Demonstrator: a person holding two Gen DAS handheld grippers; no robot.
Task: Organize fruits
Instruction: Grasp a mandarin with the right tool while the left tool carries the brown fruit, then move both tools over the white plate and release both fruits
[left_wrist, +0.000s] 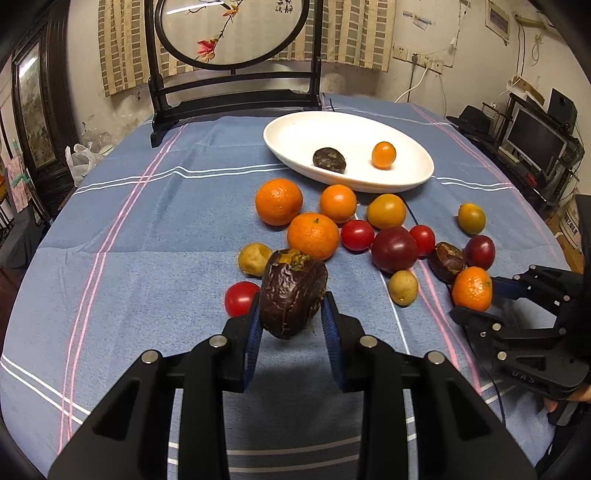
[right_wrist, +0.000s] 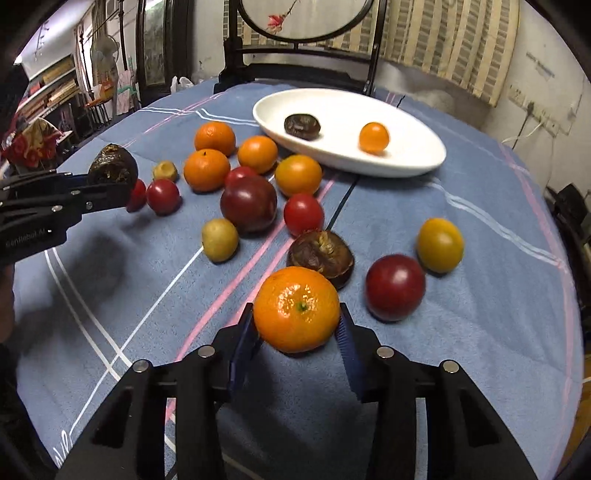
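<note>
Left gripper (left_wrist: 291, 314) is clamping the wrinkly dark fruit (left_wrist: 292, 295), right gripper (right_wrist: 297, 325) is squeezing a mandarin (right_wrist: 296, 309); we're aiming both straight ahead at the white dish (left_wrist: 369, 182), right one being nearer, we reckon.

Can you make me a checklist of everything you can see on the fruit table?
Surface: blue striped tablecloth covers the table.
Job's things: white dish holds a dark wrinkled fruit and a small orange fruit; oranges, red, yellow and purple fruits lie loose on the cloth.
Clutter: nothing seen.
Grippers: left gripper shut on a big wrinkled dark fruit; right gripper shut on a mandarin.
Cables: thin dark cable running under the dish.
Surroundings: round painted screen, wall sockets, monitor.
</note>
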